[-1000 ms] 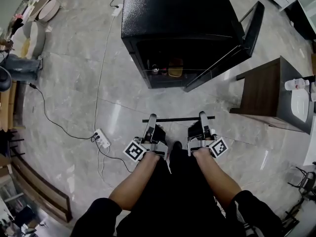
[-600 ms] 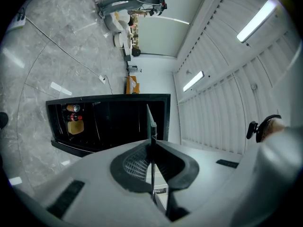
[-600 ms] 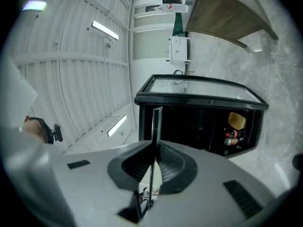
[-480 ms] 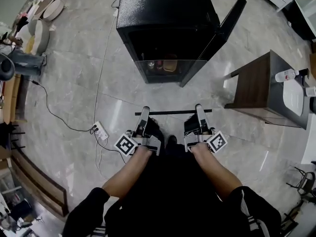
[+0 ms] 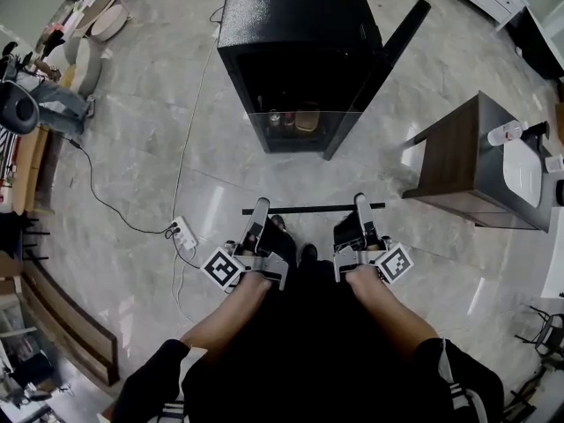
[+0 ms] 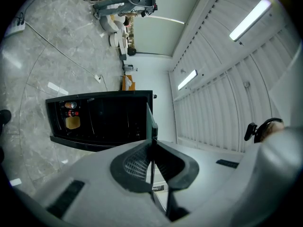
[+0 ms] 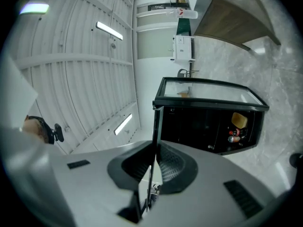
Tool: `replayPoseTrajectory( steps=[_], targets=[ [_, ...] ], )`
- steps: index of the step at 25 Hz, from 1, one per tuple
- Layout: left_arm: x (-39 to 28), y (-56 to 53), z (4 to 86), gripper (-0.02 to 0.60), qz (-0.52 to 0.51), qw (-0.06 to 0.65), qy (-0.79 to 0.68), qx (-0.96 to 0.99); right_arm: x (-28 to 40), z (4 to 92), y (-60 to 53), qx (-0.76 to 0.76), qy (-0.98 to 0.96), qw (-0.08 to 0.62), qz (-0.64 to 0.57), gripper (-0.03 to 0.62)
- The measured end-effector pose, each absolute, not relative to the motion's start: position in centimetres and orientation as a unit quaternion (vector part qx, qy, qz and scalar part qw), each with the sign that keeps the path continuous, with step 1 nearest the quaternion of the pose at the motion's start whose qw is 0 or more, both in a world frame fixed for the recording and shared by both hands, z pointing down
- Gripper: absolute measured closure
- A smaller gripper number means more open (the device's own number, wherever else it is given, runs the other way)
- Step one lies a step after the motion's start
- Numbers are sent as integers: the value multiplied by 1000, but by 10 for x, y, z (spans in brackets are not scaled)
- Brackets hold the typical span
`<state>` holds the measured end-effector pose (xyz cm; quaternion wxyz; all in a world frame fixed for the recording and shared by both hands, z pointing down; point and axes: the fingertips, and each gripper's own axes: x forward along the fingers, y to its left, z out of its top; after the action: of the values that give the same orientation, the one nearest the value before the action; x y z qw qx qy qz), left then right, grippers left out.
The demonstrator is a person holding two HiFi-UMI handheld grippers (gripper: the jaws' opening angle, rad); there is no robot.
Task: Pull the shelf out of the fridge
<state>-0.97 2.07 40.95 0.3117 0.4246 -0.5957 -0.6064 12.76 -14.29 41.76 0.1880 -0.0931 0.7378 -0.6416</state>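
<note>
A black mini fridge (image 5: 291, 25) stands on the floor ahead with its door (image 5: 381, 67) swung open to the right. Bottles and a yellow item (image 5: 306, 120) sit low inside. The glass shelf, with a dark edge bar (image 5: 313, 208), is outside the fridge, held in the air in front of me. My left gripper (image 5: 259, 211) is shut on its left part and my right gripper (image 5: 361, 206) on its right part. In each gripper view the shelf shows edge-on as a thin plate (image 6: 152, 167) (image 7: 155, 126) pinched between the pads, with the fridge (image 6: 102, 119) (image 7: 208, 122) beyond.
A brown side table (image 5: 458, 161) stands to the right, with a bottle (image 5: 507, 133) on it. A white power strip (image 5: 183, 233) and its cables lie on the marble floor to the left. The person's legs are directly below the grippers.
Both grippers keep their hold on the shelf in nearly the same spot. The view has shifted a little, so the fridge and its open door sit slightly differently in the picture.
</note>
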Motion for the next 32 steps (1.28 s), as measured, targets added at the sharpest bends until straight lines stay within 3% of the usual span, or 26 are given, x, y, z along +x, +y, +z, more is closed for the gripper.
replayPoseTrajectory(
  steps=[32],
  targets=[
    [53,60,370,549,-614,290,-591,435,183,379,-107,-44,759,182,-624,554]
  ],
)
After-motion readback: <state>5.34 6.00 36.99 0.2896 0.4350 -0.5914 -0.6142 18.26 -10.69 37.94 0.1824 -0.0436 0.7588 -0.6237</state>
